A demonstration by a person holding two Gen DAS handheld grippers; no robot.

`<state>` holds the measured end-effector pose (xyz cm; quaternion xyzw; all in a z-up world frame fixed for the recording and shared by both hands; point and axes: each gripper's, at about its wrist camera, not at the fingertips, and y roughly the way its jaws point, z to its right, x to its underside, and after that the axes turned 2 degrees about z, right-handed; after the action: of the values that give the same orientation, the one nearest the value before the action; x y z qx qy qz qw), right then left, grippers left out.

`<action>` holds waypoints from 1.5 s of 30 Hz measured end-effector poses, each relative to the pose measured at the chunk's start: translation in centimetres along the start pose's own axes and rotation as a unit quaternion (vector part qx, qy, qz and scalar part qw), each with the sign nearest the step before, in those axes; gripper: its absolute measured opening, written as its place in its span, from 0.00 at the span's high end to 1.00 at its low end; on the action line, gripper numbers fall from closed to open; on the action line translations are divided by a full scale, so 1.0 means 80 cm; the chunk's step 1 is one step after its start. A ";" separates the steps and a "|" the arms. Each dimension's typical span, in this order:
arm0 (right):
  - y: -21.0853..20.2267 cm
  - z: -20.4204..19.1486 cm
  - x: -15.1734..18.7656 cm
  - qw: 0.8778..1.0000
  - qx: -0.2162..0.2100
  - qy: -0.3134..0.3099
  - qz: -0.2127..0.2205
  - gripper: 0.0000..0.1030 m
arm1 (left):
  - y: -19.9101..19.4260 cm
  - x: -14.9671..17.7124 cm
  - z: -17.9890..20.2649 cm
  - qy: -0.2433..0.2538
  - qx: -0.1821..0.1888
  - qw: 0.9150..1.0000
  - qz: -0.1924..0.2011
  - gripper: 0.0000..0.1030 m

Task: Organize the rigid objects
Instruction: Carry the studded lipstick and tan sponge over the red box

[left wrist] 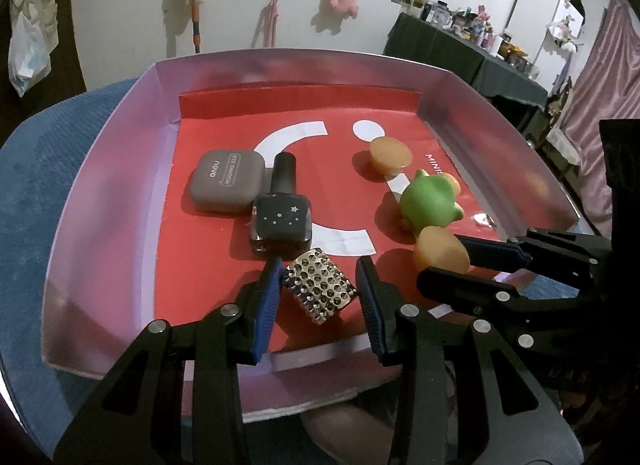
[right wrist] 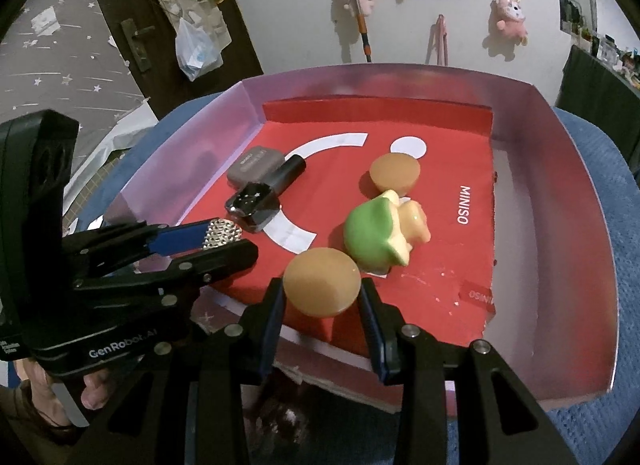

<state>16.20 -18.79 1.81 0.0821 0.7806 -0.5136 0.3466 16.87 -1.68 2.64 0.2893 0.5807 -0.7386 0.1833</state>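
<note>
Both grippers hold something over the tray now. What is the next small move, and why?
Probably lower both a little and release. The left gripper is shut on the studded silver block and the right gripper on the orange round piece, both just above the red tray floor, beside the other sorted items.

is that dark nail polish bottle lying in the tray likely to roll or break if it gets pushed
The bottle probably slides rather than rolls: its body looks square with flat faces. The round cap might let it pivot. It looks like glass, so likely fragile and heavyish; the eyeshadow case beside it may block it.
</note>
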 end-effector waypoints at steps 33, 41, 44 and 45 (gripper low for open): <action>0.016 0.023 -0.018 0.997 0.076 -0.007 0.014 0.61 | 0.030 -0.027 -0.007 -0.005 -0.012 1.000 -0.002 0.65; 0.017 0.022 -0.018 0.997 0.075 -0.005 0.013 0.61 | 0.030 -0.028 -0.006 -0.004 -0.013 1.000 -0.002 0.65; 0.017 0.023 -0.018 0.997 0.075 -0.005 0.014 0.61 | 0.030 -0.028 -0.006 -0.005 -0.013 1.000 -0.002 0.65; 0.017 0.022 -0.018 0.997 0.075 -0.005 0.013 0.61 | 0.031 -0.028 -0.007 -0.007 -0.012 1.000 -0.002 0.65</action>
<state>18.74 -19.38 1.27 0.1156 0.7369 -0.5663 0.3505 20.19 -1.93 2.15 0.2812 0.5887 -0.7338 0.1895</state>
